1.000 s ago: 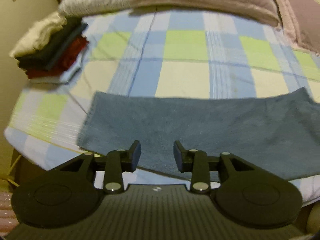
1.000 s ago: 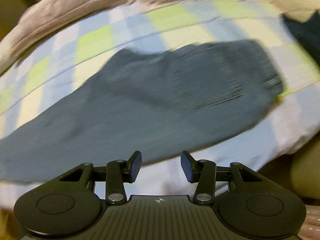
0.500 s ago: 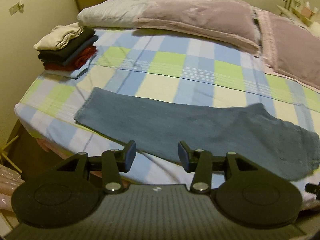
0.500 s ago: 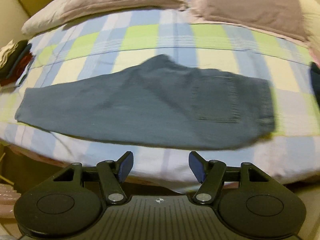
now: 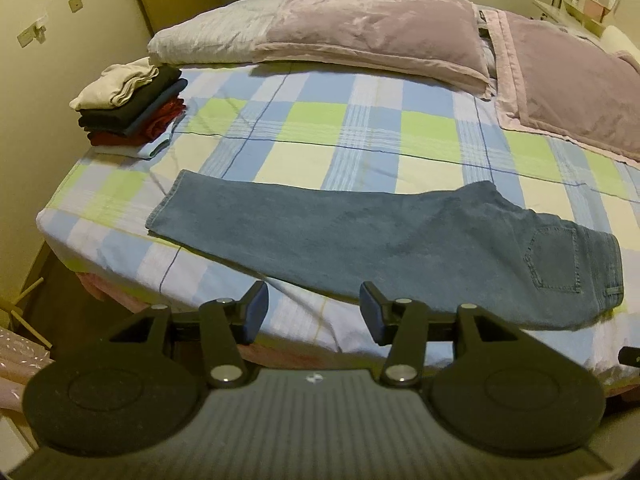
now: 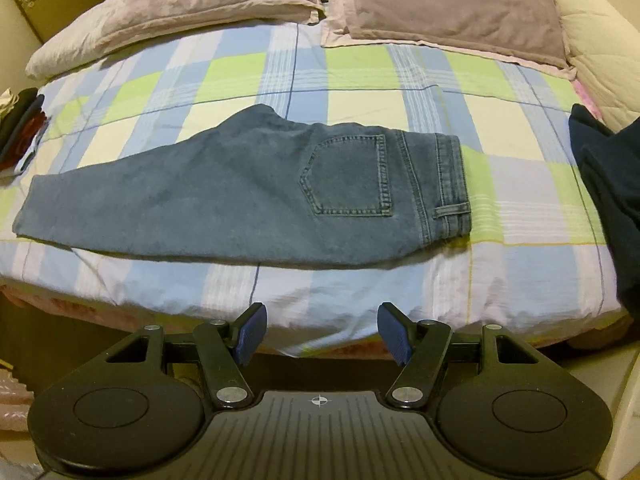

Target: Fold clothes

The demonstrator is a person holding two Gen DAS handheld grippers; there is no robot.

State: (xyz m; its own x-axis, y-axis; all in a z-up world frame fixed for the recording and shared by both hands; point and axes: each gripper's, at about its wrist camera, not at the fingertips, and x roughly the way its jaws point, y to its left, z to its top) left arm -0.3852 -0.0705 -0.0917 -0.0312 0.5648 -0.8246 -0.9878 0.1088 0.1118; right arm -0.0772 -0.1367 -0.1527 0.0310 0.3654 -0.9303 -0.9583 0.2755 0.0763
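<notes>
You are holding both grippers back from the bed edge, left gripper (image 5: 312,312) and right gripper (image 6: 320,334) with jaws just widened and empty, because the blue denim jeans (image 6: 248,192), folded leg over leg, are lying flat across the checked bedsheet (image 6: 360,76), awaiting the next fold.

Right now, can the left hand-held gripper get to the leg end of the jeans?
Probably yes. The left hand-held gripper is open, empty and apart from the jeans, which lie flat on the bed. Nothing lies between it and the hem.
</notes>
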